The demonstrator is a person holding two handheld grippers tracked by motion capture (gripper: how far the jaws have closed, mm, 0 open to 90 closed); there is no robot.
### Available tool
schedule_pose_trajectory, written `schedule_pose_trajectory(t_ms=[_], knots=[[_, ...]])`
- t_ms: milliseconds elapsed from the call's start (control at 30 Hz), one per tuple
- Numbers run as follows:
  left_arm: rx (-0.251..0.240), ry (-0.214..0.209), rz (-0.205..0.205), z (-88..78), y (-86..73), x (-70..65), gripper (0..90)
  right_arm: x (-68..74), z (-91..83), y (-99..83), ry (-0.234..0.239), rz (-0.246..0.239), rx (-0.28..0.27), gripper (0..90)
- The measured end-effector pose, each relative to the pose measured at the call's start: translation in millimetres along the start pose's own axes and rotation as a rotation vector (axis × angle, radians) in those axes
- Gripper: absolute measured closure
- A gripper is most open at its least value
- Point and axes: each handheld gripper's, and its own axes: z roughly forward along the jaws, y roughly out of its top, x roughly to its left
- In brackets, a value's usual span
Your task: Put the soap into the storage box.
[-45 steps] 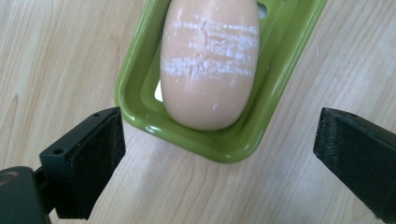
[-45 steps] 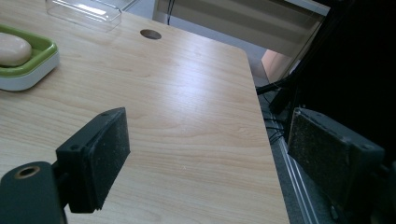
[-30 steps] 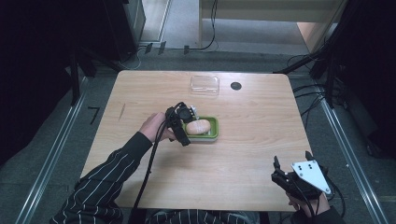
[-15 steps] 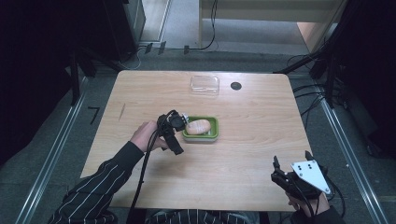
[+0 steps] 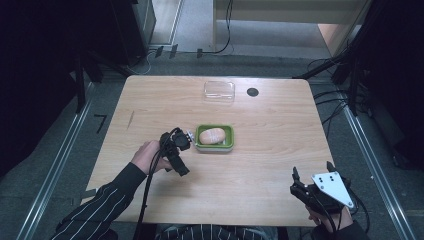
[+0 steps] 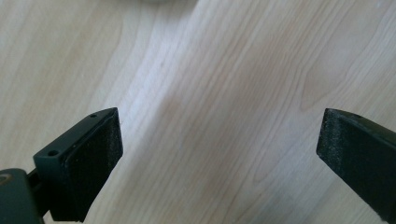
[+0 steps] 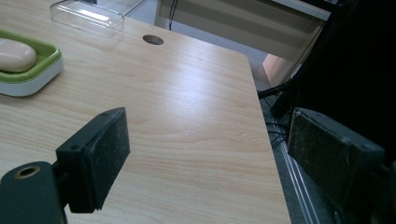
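1. My left gripper point(image 5: 176, 150) sits at the middle-left of the table point(image 5: 270, 165), just beside the soap dish point(image 5: 227, 145), which lies at about 2 o'clock from it in the high view. In the left gripper view the jaws stand wide apart with only bare wood between them, so it is released and grasps nothing.

2. The soap point(image 5: 212, 135) lies in the green-and-white dish, near the table's centre. Its long axis runs 9 to 3 o'clock across the table, and so does the dish's.

3. My right gripper point(image 5: 312, 192) rests at the near right corner of the table, well apart from the dish. Its jaws are also spread wide over empty wood, holding nothing. From it, the dish point(image 7: 28, 70) and soap point(image 7: 16, 53) lie at about 10 o'clock.

4. The clear lid point(image 5: 219, 91) lies at the far edge, at 12 o'clock from the dish, with a dark round hole point(image 5: 252, 92) in the table just to its 3 o'clock side. Lid and dish are well apart.

5. What the coming move turns on, as I judge it: my left gripper is much the nearer to the dish and soap, at the dish's 9 o'clock short end. The lid is far from both grippers, somewhat closer to the left one. To close on the soap across its narrow width, the jaws would need to stand at 12 and 6 o'clock.

6. A risk I see: the soap looks smooth and rounded, so a pinch off-centre could squirt it out.
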Motion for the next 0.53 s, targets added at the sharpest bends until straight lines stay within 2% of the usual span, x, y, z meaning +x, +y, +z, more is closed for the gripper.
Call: schedule_pose_trajectory(t_ms=[33, 400, 533], knots=[[0.003, 0.002, -0.012, 1.8, -5.5, -2.0, 0.8, 0.0, -0.1, 0.0, -0.001, -0.002, 0.0, 13.6], [0.011, -0.005, -0.04, 6.5, -35.9, -11.9, 0.8, -0.3, 0.0, -0.5, -0.001, -0.002, -0.005, 13.6], [0.012, -0.004, -0.047, 7.8, -40.2, -11.0, 0.8, -0.9, 0.7, -0.4, 0.002, -0.008, -0.007, 13.6]])
